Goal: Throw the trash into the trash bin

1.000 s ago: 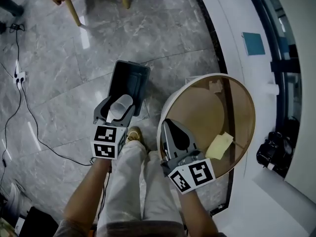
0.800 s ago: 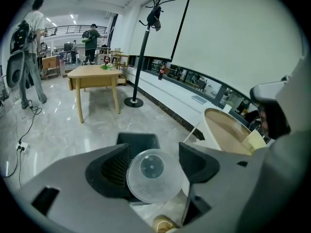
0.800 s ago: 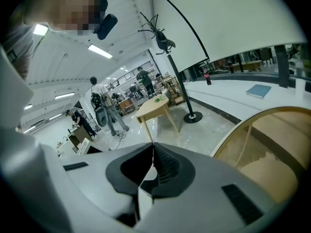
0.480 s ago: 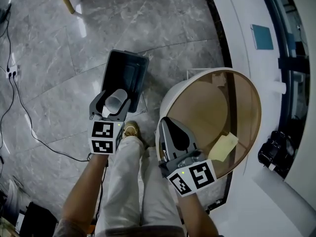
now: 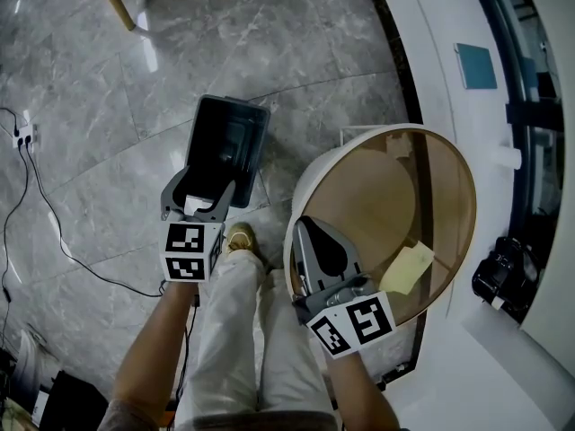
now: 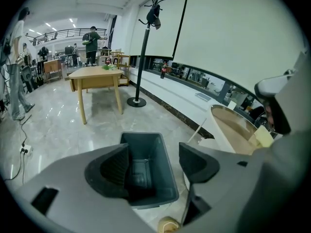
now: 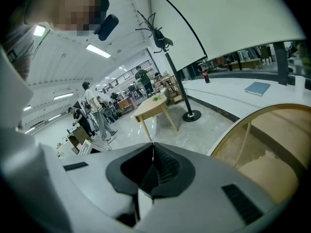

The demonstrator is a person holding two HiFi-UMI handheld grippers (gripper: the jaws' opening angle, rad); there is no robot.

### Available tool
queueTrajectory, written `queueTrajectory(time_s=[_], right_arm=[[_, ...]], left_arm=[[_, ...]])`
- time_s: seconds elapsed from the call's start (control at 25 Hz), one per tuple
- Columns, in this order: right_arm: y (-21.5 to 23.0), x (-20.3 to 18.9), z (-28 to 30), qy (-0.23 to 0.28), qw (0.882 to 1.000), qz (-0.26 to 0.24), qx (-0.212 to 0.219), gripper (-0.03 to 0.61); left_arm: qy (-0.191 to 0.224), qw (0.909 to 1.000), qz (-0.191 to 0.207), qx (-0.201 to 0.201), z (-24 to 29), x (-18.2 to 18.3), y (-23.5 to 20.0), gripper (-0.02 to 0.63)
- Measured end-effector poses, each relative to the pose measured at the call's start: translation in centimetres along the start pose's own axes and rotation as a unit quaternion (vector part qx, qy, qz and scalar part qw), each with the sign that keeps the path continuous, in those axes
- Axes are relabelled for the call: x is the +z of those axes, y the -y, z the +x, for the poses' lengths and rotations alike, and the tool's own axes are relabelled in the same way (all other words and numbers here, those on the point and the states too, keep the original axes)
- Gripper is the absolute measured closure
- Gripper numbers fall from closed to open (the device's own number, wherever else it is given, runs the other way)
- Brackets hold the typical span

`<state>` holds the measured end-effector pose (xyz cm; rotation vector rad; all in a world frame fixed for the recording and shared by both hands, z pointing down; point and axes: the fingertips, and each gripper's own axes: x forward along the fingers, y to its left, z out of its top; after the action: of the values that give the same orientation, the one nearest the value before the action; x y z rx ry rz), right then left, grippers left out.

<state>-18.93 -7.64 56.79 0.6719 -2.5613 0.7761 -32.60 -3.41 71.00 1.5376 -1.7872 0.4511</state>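
Now the left tool (image 5: 201, 192) hangs open over the dark grey, box-shaped plastic trash bin (image 5: 235, 137).

Its two jaws are spread wide with nothing between them, and the gap looks straight down into the bin. The bin stands on the shiny grey stone floor (image 5: 99, 124), just in front of the person's tan shoe (image 5: 241, 238). The right tool (image 5: 305, 227) has its jaws pressed tight together and holds nothing. It sits above the near edge of the round brown desk with a white rim (image 5: 368, 187), to the right of the bin. A small yellow sheet of paper (image 5: 406, 268) lies on that desk, near the right tool. I cannot tell what lies at the bottom of the bin.
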Motion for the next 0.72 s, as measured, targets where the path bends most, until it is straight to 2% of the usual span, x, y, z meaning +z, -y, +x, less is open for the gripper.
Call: queueTrajectory(time_s=[0.24,0.32,0.36,0.4,0.72], right_arm=[[-0.6,1.1,-0.6,0.008,1.000,0.000,-0.001,0.559],[-0.9,1.8,-1.1,0.013,1.000,-0.001,-0.001,0.559],[-1.0,2.3,-1.4,0.016,1.000,-0.001,-0.002,0.560],[-1.1,2.7,-1.7,0.020,1.000,-0.002,-0.003,0.558],[-0.5,6.6,-5.9,0.055,0.998,0.004,-0.023,0.560]], left_arm=[[0.008,0.9998,0.005,-0.015,-1.5,1.6,1.4,0.300],[0.013,0.9998,0.013,-0.005,-2.5,2.5,1.7,0.386],[0.015,0.9997,0.019,0.005,-3.0,2.9,1.7,0.508],[0.016,0.9996,0.022,0.011,-3.4,3.4,1.9,0.578],[0.029,0.9989,0.036,-0.007,-6.3,8.6,6.1,0.580]])
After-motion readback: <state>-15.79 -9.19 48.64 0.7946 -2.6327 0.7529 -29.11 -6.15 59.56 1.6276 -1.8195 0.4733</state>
